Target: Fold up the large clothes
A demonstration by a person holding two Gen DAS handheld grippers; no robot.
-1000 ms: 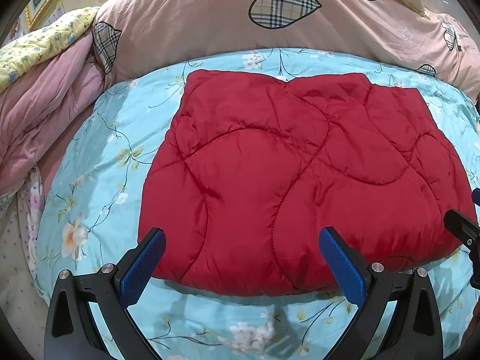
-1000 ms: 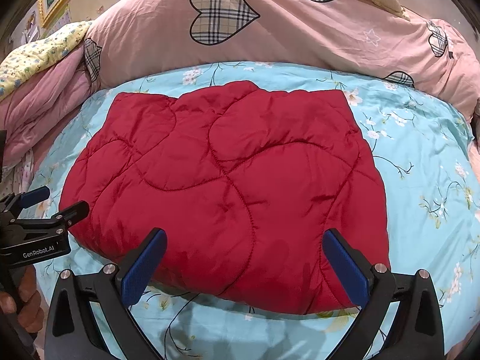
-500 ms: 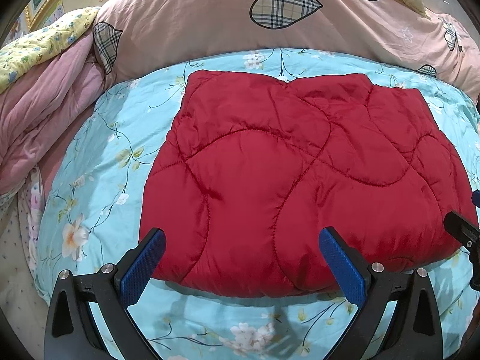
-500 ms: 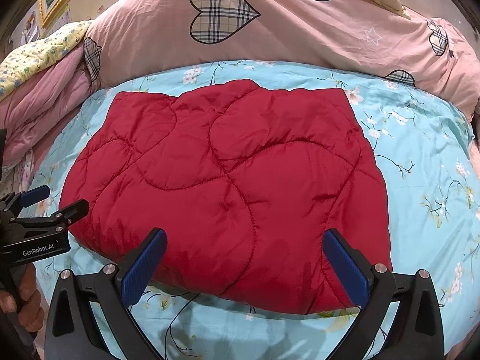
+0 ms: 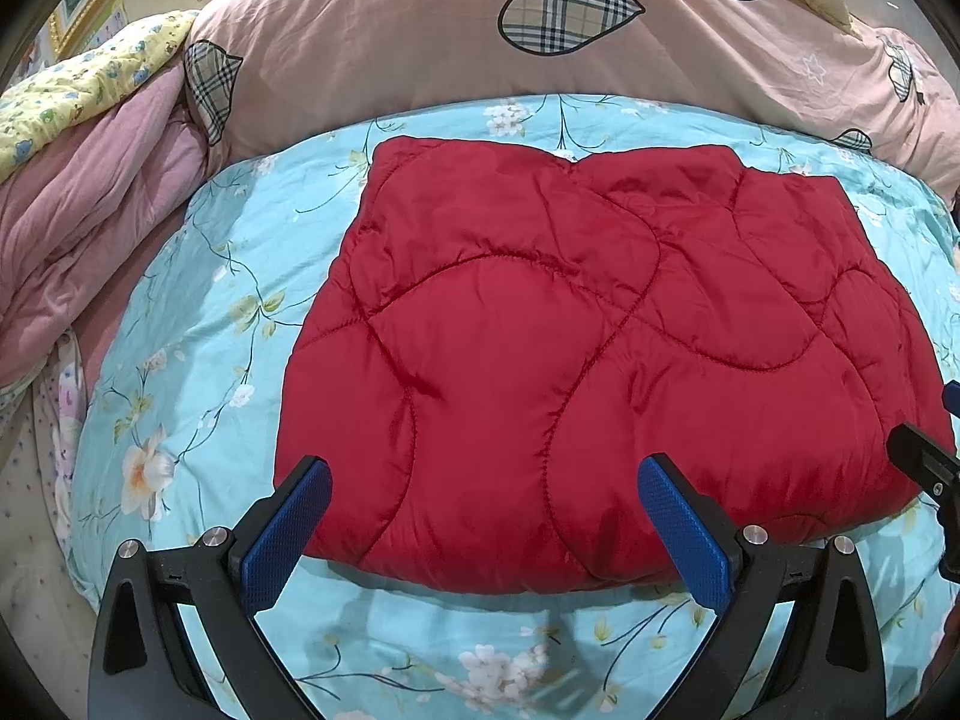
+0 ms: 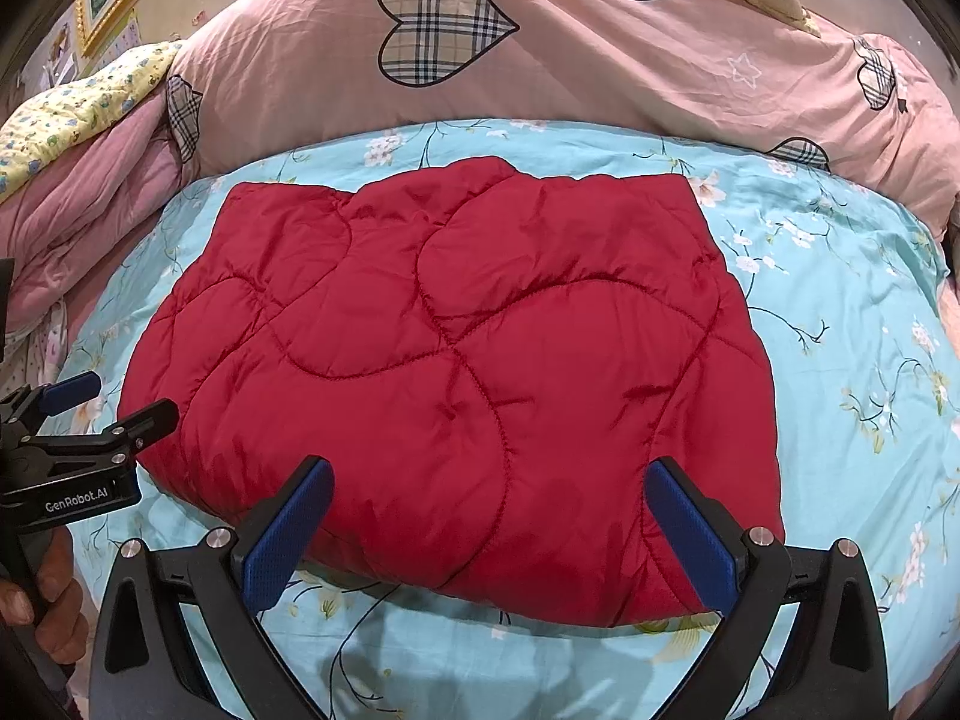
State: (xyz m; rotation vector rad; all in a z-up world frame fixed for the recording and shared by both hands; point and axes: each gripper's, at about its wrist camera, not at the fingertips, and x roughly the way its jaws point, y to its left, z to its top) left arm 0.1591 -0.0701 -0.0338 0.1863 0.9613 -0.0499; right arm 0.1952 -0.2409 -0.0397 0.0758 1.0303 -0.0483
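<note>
- The red quilted jacket (image 5: 576, 360) lies folded into a thick rectangle on the floral blue bedsheet (image 5: 198, 324), near the pink heart-print duvet (image 5: 420, 30).
- Left tool (image 5: 480, 516) — blue pads spread wide, gripping nothing, at the jacket's near edge.
- Right tool (image 6: 489, 519) — likewise spread apart and empty, over the same near edge.
</note>
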